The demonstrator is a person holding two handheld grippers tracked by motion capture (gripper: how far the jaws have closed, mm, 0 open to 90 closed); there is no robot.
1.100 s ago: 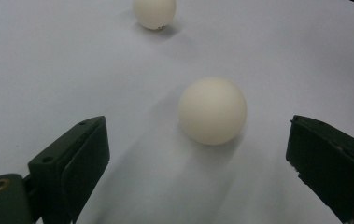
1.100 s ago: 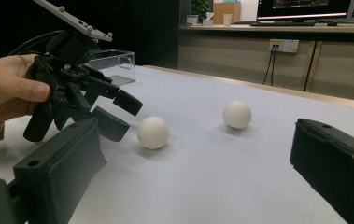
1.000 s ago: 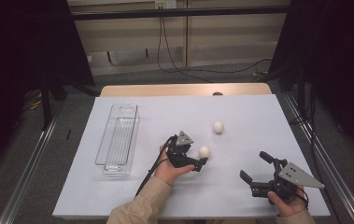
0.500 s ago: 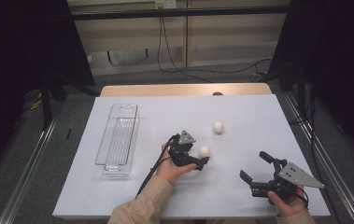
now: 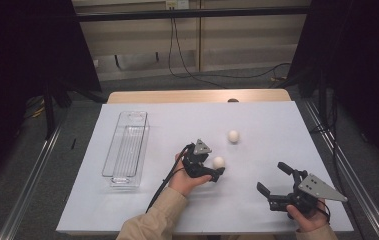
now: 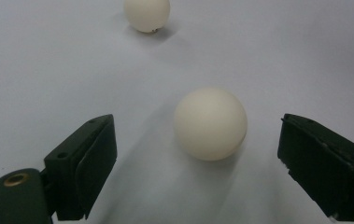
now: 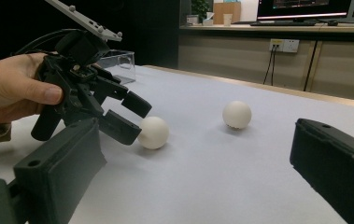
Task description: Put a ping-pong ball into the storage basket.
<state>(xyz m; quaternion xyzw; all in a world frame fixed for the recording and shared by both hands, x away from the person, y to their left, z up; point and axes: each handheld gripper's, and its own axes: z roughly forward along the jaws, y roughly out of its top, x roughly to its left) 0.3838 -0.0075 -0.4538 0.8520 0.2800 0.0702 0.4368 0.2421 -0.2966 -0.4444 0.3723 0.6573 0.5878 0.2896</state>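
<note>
Item: near ball (image 6: 210, 123), white, smooth, probably light, hard and prone to roll; it sits mid-table between your left gripper's (image 5: 216, 169) jaws, which have just been closing and stand apart from it. Take it across its widest girth (gently). Right gripper (image 5: 273, 183) spread wide, holding nothing, near the table's (image 5: 277, 125) front right corner.

Smooth cream-white ball (image 6: 210, 122) rests on the white table sheet, unmarked. Black jaws flank it on both sides, not touching.
</note>
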